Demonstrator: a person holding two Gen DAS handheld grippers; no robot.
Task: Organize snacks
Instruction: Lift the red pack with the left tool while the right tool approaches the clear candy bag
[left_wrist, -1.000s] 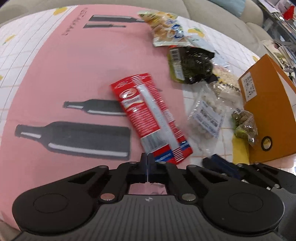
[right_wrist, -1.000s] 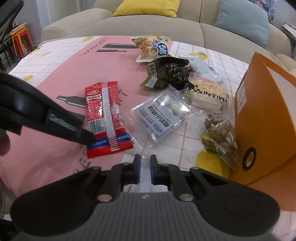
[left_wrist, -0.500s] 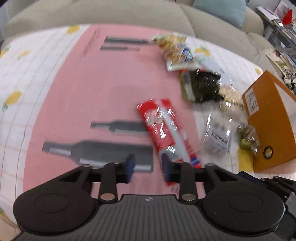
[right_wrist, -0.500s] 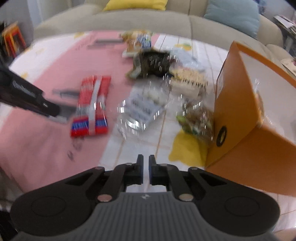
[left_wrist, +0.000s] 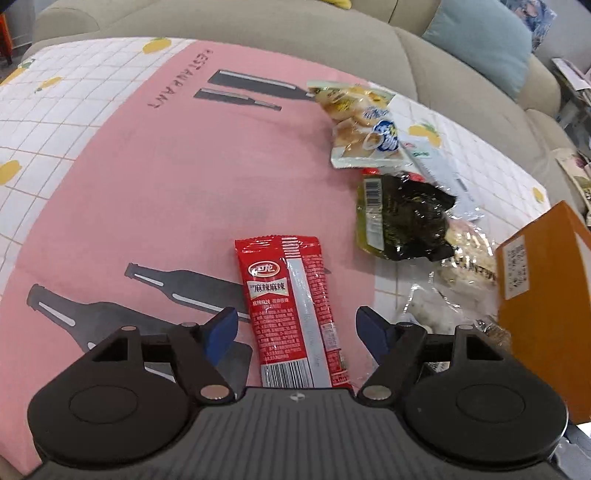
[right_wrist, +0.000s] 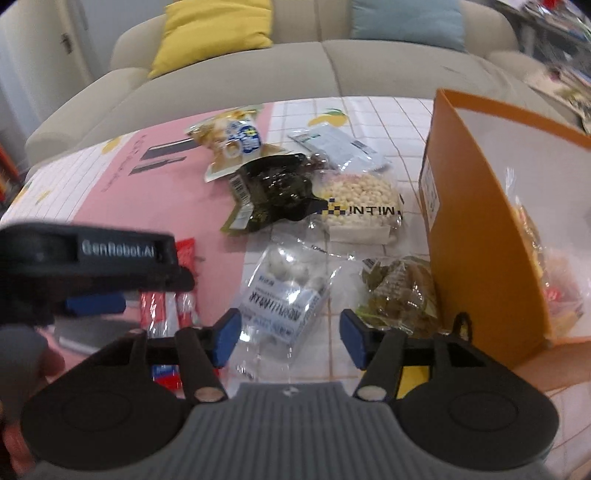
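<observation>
Two grippers have just been opening: my left gripper (left_wrist: 295, 328) stands apart over the flat red foil snack packet (left_wrist: 291, 314) mid-tabletop, my right gripper (right_wrist: 290, 338) apart over the clear plastic pouch of white candies (right_wrist: 284, 291), neither gripped; the orange cardboard box (right_wrist: 480, 229) waits at the tabletop's right edge.

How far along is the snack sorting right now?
Done: a few packets already sit in the orange box. In hand: nothing; the left claw has just opened around the red spicy strip packet, the right claw over the clear candy bag. Left: six packets on the tablecloth.
</observation>
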